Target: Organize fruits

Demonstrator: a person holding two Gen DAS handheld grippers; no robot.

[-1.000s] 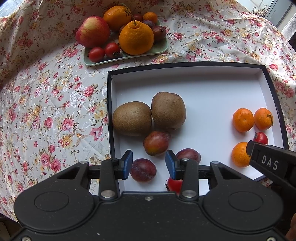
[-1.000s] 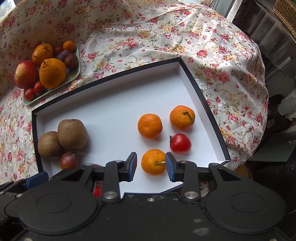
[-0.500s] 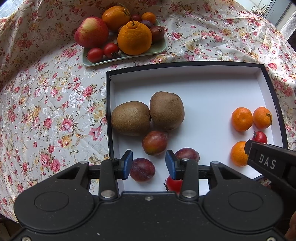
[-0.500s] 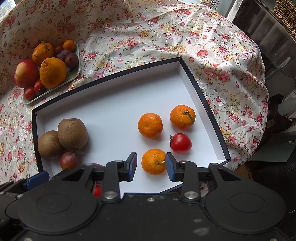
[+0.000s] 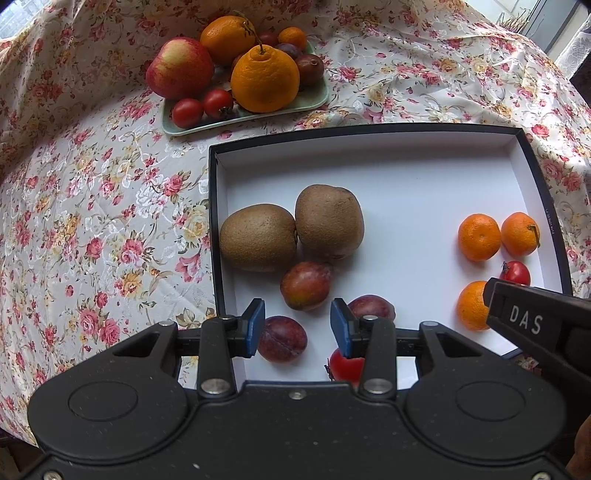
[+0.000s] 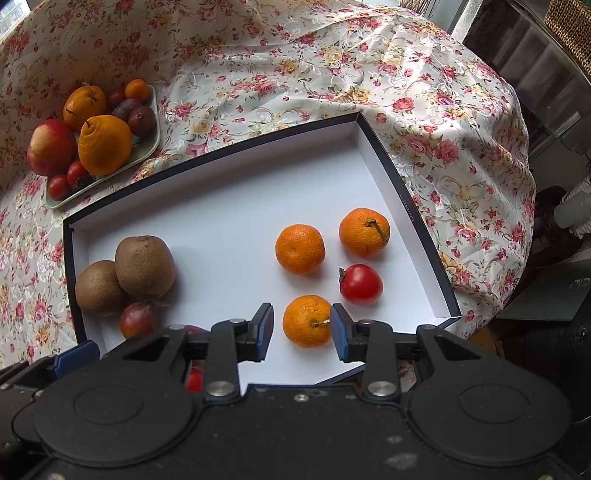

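Blue fingers [image 5: 255, 326] stay parted above unmoved plums [image 5: 282, 338].

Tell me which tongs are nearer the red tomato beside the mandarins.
Right. The right tongs hover open just left of the tomato, over the nearest mandarin; the left tongs sit over the plums, across the box.

**Setting: Domestic Room, Dining Table**

The location is a home. A round table is covered by a floral tablecloth [image 6: 424, 122] with pink roses, draping over the far-right edge. A green serving plate [image 5: 317, 99] of mixed fruit stands at the far left. Daylight enters from a window at the far side. A woven basket [image 6: 570, 33] and dark furniture stand at the far right.
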